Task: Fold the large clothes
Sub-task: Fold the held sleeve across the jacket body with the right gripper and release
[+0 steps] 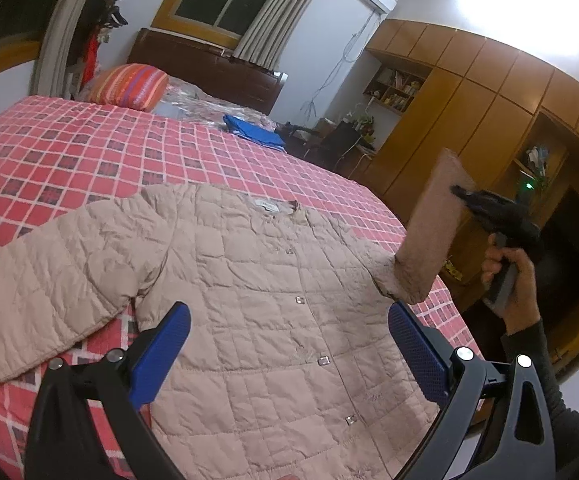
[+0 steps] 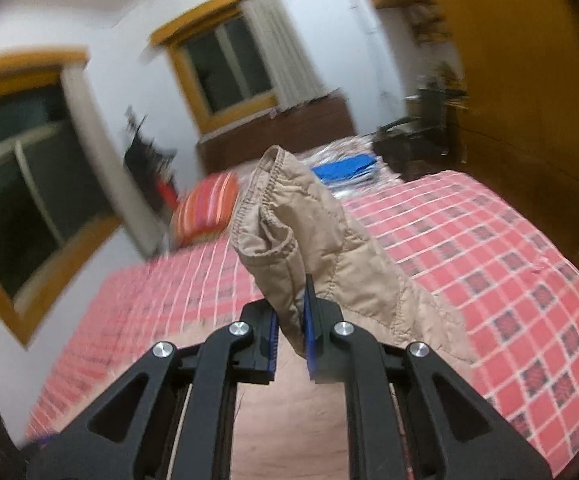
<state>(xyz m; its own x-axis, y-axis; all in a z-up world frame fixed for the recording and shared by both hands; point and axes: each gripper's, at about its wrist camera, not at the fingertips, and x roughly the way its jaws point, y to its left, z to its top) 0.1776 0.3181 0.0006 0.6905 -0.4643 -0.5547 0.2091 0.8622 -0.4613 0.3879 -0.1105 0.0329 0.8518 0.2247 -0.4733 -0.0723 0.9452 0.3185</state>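
A beige quilted jacket (image 1: 257, 300) lies front up on the red checked bed (image 1: 89, 148), collar toward the headboard. Its left sleeve (image 1: 29, 280) stretches out flat. My left gripper (image 1: 289, 336) hovers open above the jacket's lower front, with nothing between its blue pads. The jacket's right sleeve (image 1: 429, 232) stands lifted off the bed. My right gripper (image 2: 291, 320) is shut on that sleeve's cuff (image 2: 289, 232), which sticks up past the fingers. In the left wrist view the right gripper (image 1: 459, 194) shows at the sleeve's end, held by a hand (image 1: 509, 276).
A striped orange pillow (image 1: 129, 86) and folded blue cloth (image 1: 255, 130) lie near the dark headboard (image 1: 209, 64). Wooden wardrobes (image 1: 469, 112) and a chair (image 1: 341, 140) stand to the right of the bed. The bed's right edge runs close to the lifted sleeve.
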